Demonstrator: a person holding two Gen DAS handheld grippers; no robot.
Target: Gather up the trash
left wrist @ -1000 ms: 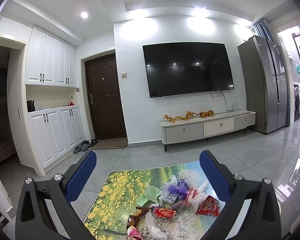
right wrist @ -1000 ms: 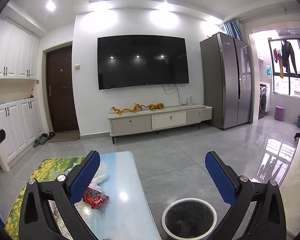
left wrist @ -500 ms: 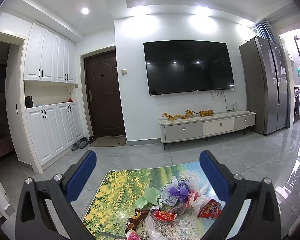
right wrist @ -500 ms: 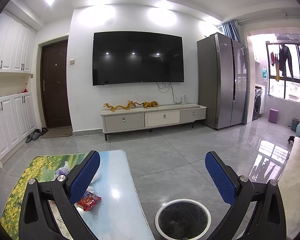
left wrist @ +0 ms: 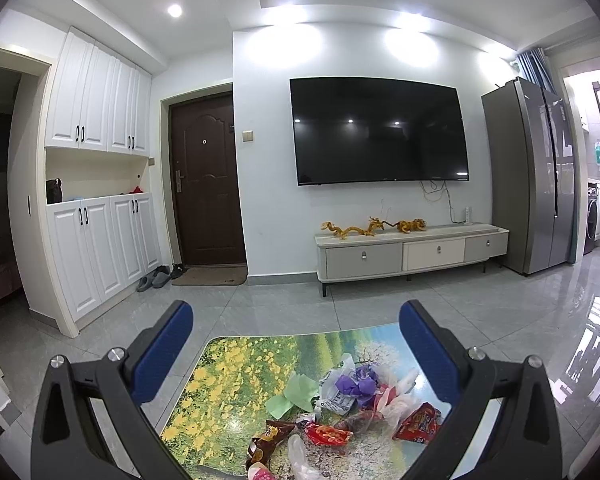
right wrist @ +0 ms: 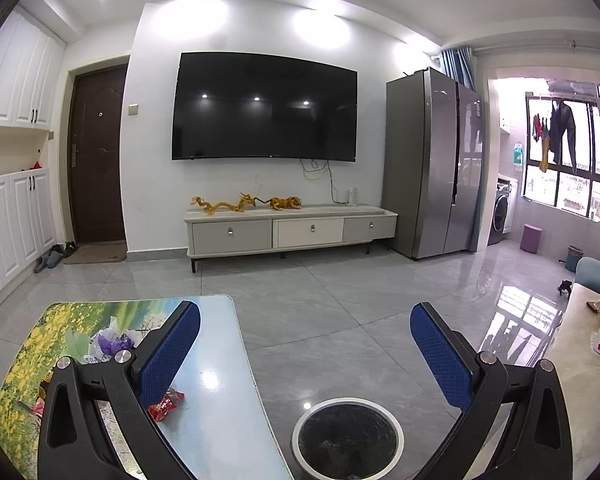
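A pile of trash lies on the low table (left wrist: pixel 220 400) with the flower print: a green paper (left wrist: pixel 290 394), a purple wrapper (left wrist: pixel 356 384), red snack packets (left wrist: pixel 418 424), a brown wrapper (left wrist: pixel 270 438) and clear plastic bags. My left gripper (left wrist: pixel 296 340) is open and empty, held above the pile. My right gripper (right wrist: pixel 304 344) is open and empty, above the floor between the table's right edge and a round white-rimmed bin (right wrist: pixel 346 438) lined in black. A red packet (right wrist: pixel 166 400) lies near its left finger.
A TV cabinet (left wrist: pixel 412 248) stands under a wall TV (left wrist: pixel 380 132), with a fridge (left wrist: pixel 536 176) to the right and white cupboards (left wrist: pixel 100 208) to the left. A second table (right wrist: pixel 580 368) holding a white tub is at the far right. The tiled floor lies between.
Both grippers have tilted up and drawn back a little, so the room sits lower in view. Both stay open. The trash has not moved.
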